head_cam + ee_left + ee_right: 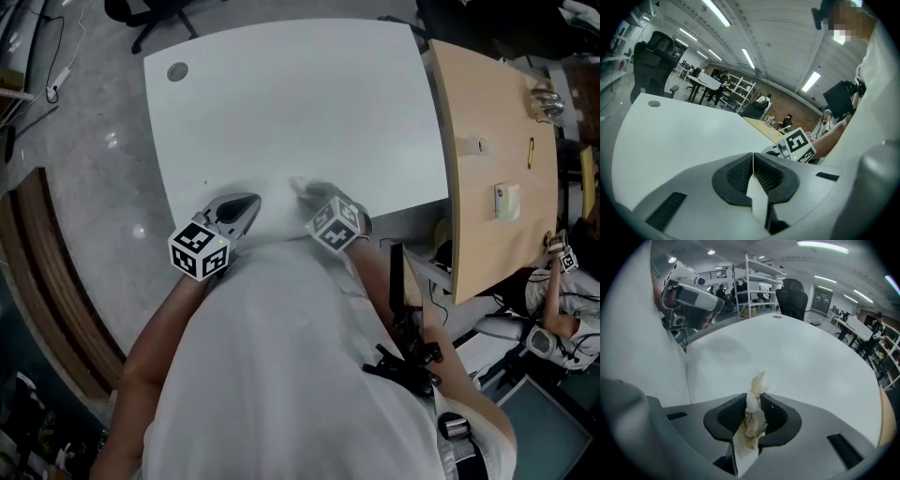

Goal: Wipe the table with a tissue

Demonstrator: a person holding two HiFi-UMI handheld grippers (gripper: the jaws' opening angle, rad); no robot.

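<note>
A crumpled, stained tissue (753, 411) is pinched between the jaws of my right gripper (754, 399), with one end sticking out past the tips. In the head view the right gripper (302, 190) is blurred and points down at the near edge of the white table (300, 103). My left gripper (246, 203) hovers beside it at the same near edge, jaws together and nothing between them. In the left gripper view the pads (740, 172) meet along a thin line, and the right gripper's marker cube (798, 144) shows beyond them.
A wooden table (495, 150) with small items adjoins the white one on the right. A round grey cap (177, 70) sits at the white table's far left corner. An office chair (150, 14) stands beyond it. Another person (553, 300) is at the right edge.
</note>
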